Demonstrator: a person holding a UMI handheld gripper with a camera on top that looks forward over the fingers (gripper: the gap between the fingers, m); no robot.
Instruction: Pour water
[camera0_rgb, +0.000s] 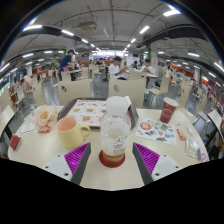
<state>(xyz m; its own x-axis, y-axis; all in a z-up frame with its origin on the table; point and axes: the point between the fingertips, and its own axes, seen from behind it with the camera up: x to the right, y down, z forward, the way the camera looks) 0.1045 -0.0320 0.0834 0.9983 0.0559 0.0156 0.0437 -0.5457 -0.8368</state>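
A clear plastic water bottle (114, 134) with a white cap, a label and a red base stands upright on the pale table (40, 150). It stands between my gripper's (112, 160) two fingers, with a gap at each side. The purple pads (77, 156) flank its base without touching it, so the gripper is open. A cream mug (70, 131) stands just left of the bottle, beyond the left finger.
A red cup (168, 109) stands at the far right on a printed paper mat (157, 129). A white container (119, 105) stands behind the bottle. Another mat (88, 111) and a food tray (42, 119) lie to the left. Beyond are canteen tables and seated people.
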